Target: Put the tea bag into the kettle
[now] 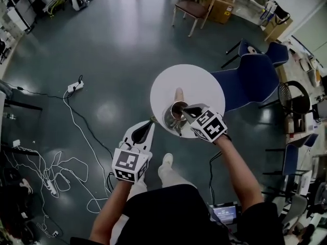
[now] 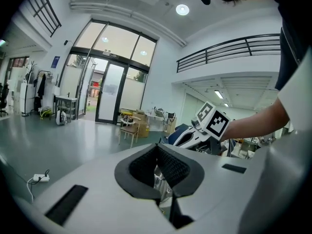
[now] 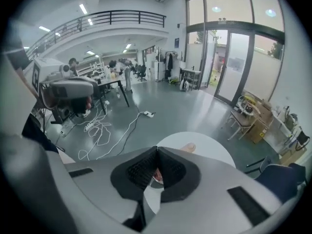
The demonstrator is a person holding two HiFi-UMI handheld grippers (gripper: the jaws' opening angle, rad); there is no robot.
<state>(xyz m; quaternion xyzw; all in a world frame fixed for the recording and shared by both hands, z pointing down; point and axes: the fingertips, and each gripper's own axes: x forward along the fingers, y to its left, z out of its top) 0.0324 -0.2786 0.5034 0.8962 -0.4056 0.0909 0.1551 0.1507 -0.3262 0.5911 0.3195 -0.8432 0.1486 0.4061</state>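
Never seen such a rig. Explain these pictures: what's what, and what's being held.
No robot here: a person stands holding a two-jaw gripper in each hand. The head view looks down from a camera on the person's head; the other two ride on the grippers and look along their jaws. A round white table carries a metal kettle. The right gripper hangs over its mouth, the left gripper sits by its rim. Both have their jaw tips together; I can't make out a tea bag.

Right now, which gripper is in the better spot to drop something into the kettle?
Right, probably. The right gripper hangs over the open kettle, fingers together. The left gripper sits beside it, off the edge of the white table.
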